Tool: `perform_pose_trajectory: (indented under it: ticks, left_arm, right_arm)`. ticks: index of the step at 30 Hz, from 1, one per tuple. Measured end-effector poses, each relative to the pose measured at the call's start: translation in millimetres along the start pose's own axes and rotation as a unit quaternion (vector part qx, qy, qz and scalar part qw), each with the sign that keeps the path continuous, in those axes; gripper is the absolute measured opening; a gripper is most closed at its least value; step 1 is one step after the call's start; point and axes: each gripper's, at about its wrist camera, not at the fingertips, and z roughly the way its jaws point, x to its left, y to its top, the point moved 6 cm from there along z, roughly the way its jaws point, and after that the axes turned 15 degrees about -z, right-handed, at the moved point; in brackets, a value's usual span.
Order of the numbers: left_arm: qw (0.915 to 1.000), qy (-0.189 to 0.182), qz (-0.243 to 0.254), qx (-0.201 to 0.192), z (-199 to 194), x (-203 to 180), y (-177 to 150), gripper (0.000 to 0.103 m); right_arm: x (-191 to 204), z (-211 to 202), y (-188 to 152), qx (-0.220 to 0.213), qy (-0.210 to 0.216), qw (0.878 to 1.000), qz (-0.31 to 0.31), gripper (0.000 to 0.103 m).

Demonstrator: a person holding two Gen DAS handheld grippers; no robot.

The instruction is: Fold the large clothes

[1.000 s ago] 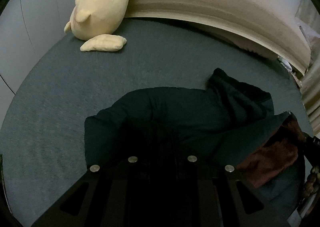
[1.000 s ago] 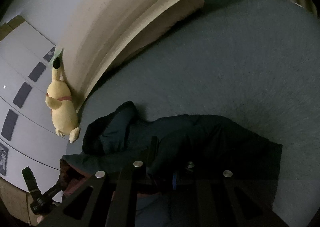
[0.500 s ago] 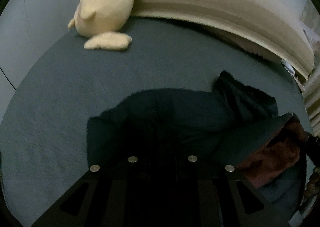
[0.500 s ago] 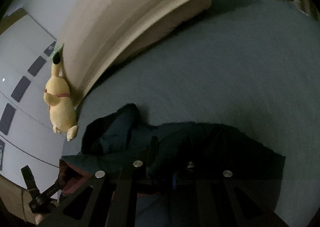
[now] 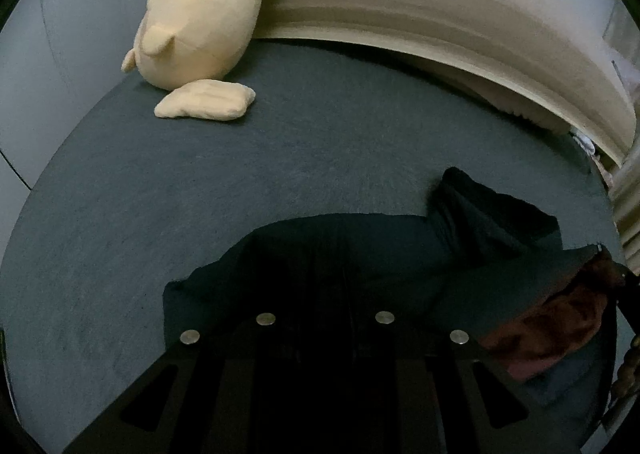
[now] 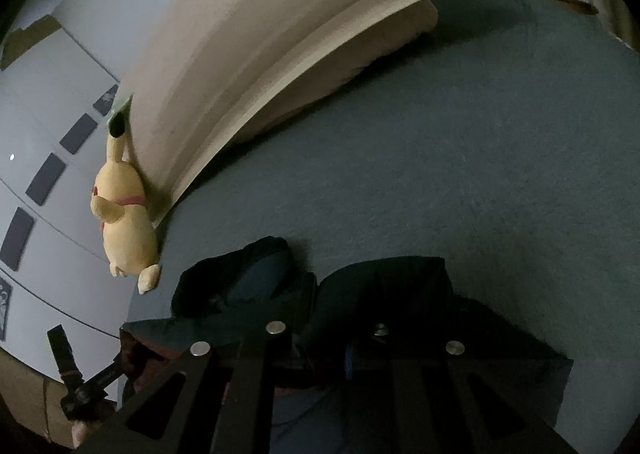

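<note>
A large dark teal hooded jacket with a reddish-brown lining lies on the grey-blue bed. My left gripper is shut on the jacket's near edge, its dark fingers lost against the cloth. In the right wrist view the jacket is bunched with its hood at the left. My right gripper is shut on the jacket's edge. The left gripper also shows at the lower left of the right wrist view.
A yellow plush toy leans on the beige headboard at the far left of the bed; it also shows in the right wrist view. A pinkish pillow lies under the headboard. White cupboard doors stand beside the bed.
Both grippers have carried the jacket's edge forward toward the headboard. The plush toy and headboard now look closer and larger in both views.
</note>
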Motion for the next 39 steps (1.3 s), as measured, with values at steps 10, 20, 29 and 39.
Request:
perform_pose_trajectory:
  ticks: [10, 20, 29, 39]
  left_arm:
    - [0.9997, 0.016, 0.013, 0.012, 17, -7, 1, 0.019]
    - [0.9971, -0.029, -0.045, 0.054, 10, 5, 9, 0.023]
    - [0.9664, -0.146, -0.202, 0.066, -46, 23, 45, 0.066]
    - [0.9937, -0.065, 0.014, -0.090, -79, -34, 16, 0.066]
  right_arm:
    - [-15, 22, -4, 0.022, 0.003, 0.999, 0.027, 0.011]
    - [-14, 11, 6, 0.035, 0.046, 0.996, 0.062, 0.020]
    - [-2, -38, 37, -0.045, 0.105, 0.988, 0.101, 0.084]
    - [55, -41, 20, -0.038, -0.016, 0.995, -0.095, 0.084]
